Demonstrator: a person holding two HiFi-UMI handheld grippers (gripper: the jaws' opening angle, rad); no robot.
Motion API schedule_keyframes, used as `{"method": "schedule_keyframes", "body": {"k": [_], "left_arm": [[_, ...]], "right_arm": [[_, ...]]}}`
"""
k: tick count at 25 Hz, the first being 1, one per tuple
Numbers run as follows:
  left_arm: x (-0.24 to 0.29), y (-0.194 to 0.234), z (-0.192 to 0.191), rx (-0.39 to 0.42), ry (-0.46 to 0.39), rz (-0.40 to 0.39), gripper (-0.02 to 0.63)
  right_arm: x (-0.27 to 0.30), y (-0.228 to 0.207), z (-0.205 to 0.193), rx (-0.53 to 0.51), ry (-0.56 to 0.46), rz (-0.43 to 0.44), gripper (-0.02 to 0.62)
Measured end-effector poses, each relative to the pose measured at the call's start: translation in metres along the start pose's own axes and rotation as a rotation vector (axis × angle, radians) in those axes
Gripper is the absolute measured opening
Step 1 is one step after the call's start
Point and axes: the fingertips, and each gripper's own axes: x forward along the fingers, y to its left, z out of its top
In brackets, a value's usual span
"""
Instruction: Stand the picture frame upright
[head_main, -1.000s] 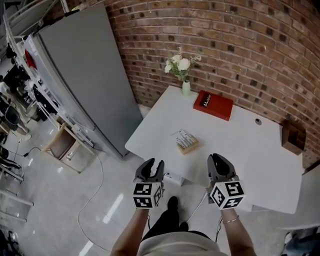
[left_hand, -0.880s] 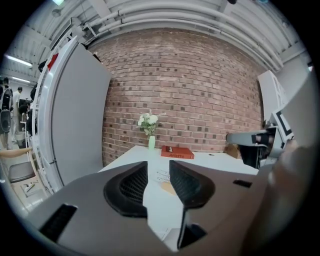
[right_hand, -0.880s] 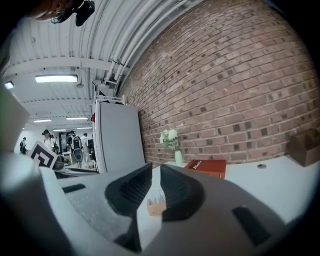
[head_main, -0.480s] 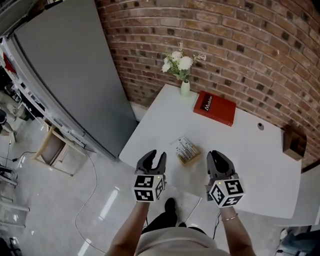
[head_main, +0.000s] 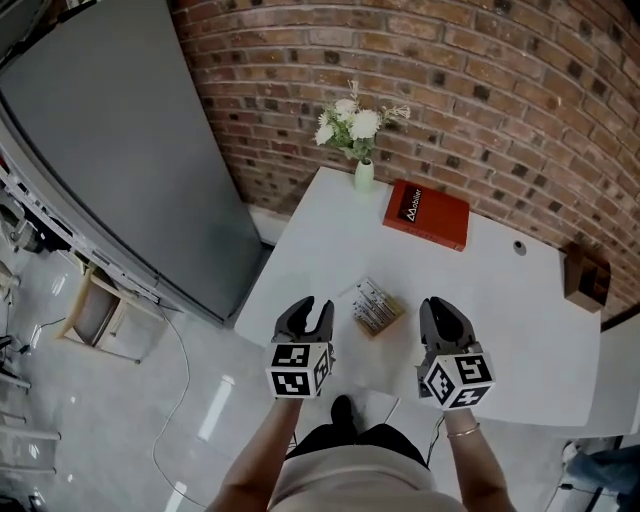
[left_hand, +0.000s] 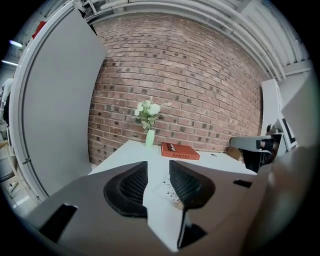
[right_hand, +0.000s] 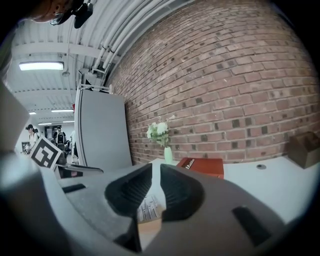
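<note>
While the picture frame (head_main: 377, 306) lay flat on the table (head_main: 500, 290), the left gripper (head_main: 310, 306) and right gripper (head_main: 441, 308) were held parted, empty.

Wears pale top (head_main: 350, 490), dark trousers (head_main: 338, 438), thin bracelet (head_main: 461, 432) at right wrist. Grips grey left gripper (head_main: 305, 310) and right gripper (head_main: 443, 312), black ribbed pads (left_hand: 132, 186), each topped with white cube (head_main: 297, 369) of black square markers.

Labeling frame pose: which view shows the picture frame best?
Head view: the picture frame lies flat on the white table, whole, unobstructed. Left gripper view catches only a strip of its printed face between the jaws; right gripper view shows a strip of print and wooden edge.
</note>
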Motion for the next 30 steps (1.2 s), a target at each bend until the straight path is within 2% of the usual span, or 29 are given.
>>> {"method": "schedule_keyframes", "body": {"k": [7, 12, 20, 30], "left_arm": [[0.01, -0.001, -0.01, -0.015, 0.043, -0.022, 0.123], [0.015, 0.001, -0.025, -0.125, 0.082, -0.021, 0.124], [0.031, -0.003, -0.048, -0.247, 0.152, -0.016, 0.13], [0.058, -0.02, -0.084, -0.487, 0.27, -0.065, 0.13]], "right_arm": [[0.009, 0.005, -0.007, -0.01, 0.027, 0.006, 0.037], [0.011, 0.004, -0.011, -0.018, 0.044, 0.02, 0.037], [0.017, -0.005, -0.017, -0.02, 0.08, 0.038, 0.037], [0.026, -0.015, -0.026, -0.01, 0.115, 0.062, 0.037]]}}
